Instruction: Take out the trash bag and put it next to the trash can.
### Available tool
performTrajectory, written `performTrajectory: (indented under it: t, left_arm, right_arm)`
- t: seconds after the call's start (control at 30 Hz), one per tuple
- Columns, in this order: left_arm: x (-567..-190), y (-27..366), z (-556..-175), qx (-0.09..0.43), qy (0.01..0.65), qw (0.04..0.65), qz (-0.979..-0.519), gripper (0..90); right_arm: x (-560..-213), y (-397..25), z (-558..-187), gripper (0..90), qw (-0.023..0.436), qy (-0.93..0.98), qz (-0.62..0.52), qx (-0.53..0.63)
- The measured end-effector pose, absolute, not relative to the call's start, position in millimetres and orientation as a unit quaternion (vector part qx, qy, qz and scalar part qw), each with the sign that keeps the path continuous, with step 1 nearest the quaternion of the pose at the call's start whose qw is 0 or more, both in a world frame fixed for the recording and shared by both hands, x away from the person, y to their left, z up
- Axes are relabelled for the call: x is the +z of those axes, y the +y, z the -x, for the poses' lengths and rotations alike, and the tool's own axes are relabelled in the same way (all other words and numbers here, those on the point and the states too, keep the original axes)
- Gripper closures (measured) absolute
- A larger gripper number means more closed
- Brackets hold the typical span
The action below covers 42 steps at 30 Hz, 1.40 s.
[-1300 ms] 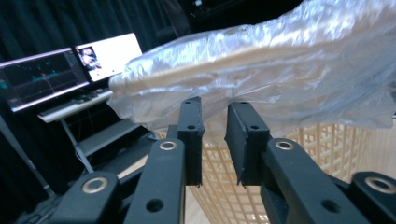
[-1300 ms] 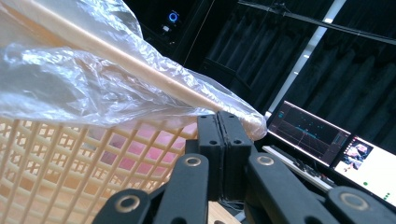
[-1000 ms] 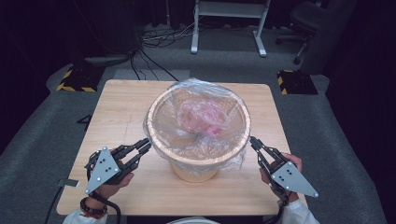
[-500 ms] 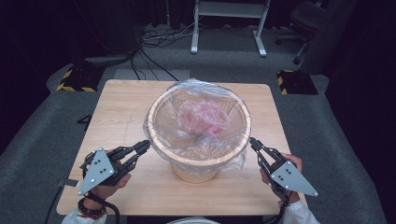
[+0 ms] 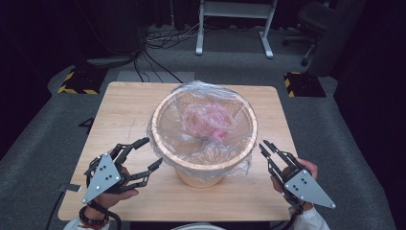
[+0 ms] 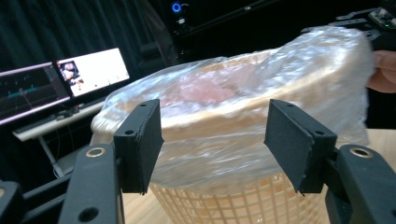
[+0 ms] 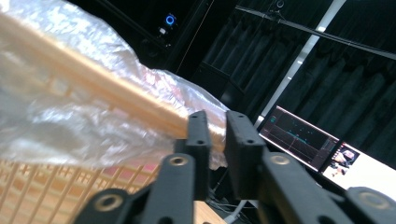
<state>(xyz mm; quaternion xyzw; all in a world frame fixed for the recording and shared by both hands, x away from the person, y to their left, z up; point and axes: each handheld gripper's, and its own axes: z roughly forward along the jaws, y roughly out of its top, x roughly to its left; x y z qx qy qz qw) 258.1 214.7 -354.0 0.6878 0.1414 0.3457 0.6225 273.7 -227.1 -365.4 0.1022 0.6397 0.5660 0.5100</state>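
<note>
Wicker basket (image 5: 203, 165) sits mid-table on the wooden table (image 5: 124, 105), lined with a clear plastic bag (image 5: 206, 122) folded down over its rim; pinkish crumpled plastic (image 5: 208, 120) lies inside at centre.

My left gripper (image 5: 144, 154) is at the basket's 8 o'clock, jaws spread wide, one finger near the bag's skirt, the other further out toward 9. In the left gripper view my pads (image 6: 140, 142) stand well apart, framing the bag-covered rim (image 6: 233, 116), nothing between them, not touching the film as far as I can tell.

My right gripper (image 5: 265, 147) is at the basket's 4 o'clock, just beside the bag's lower edge. In the right gripper view my jaws are nearly together, a thin gap left; the fingertips (image 7: 198, 128) sit right at the bag's edge (image 7: 154, 93), and whether film is pinched between them I can't tell.

Two lit monitors (image 6: 65, 79) sit beyond the table.
</note>
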Motion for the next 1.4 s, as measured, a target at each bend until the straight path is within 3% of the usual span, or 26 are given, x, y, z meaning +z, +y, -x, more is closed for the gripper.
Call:
performTrajectory:
  t: [0.2, 0.37, 0.47, 0.57, 0.7, 0.9, 1.33, 1.4]
  left_arm:
    - [-352, 201, -251, 0.336, 0.103, 0.62, -0.702, 35.5]
    - [-351, 197, -249, 0.358, 0.11, 0.614, -0.695, 53.5]
    - [-349, 197, -248, 0.366, 0.103, 0.61, -0.695, 65.2]
    - [-348, 197, -249, 0.372, 0.1, 0.606, -0.696, 75.4]
    - [-346, 195, -251, 0.375, 0.1, 0.607, -0.693, 87.4]
    - [-343, 195, -256, 0.38, 0.107, 0.609, -0.688, 89.6]
    - [-340, 196, -269, 0.386, 0.126, 0.6, -0.689, 89.3]
    - [-340, 198, -271, 0.371, 0.13, 0.61, -0.688, 76.9]
  right_arm:
    - [-380, -224, -265, 56.2, 0.506, 0.664, -0.101, 0.541]
    - [-402, -215, -259, 42.7, 0.499, 0.686, -0.085, 0.522]
    - [-408, -204, -255, 41.7, 0.52, 0.69, -0.063, 0.499]
    - [-405, -199, -251, 47.4, 0.543, 0.673, -0.055, 0.499]
    - [-397, -195, -245, 67.0, 0.578, 0.652, -0.043, 0.49]
    - [-385, -198, -242, 89.7, 0.576, 0.646, -0.039, 0.499]
    - [-367, -200, -243, 89.7, 0.569, 0.617, -0.059, 0.541]
    - [-365, -201, -246, 89.9, 0.559, 0.618, -0.075, 0.548]
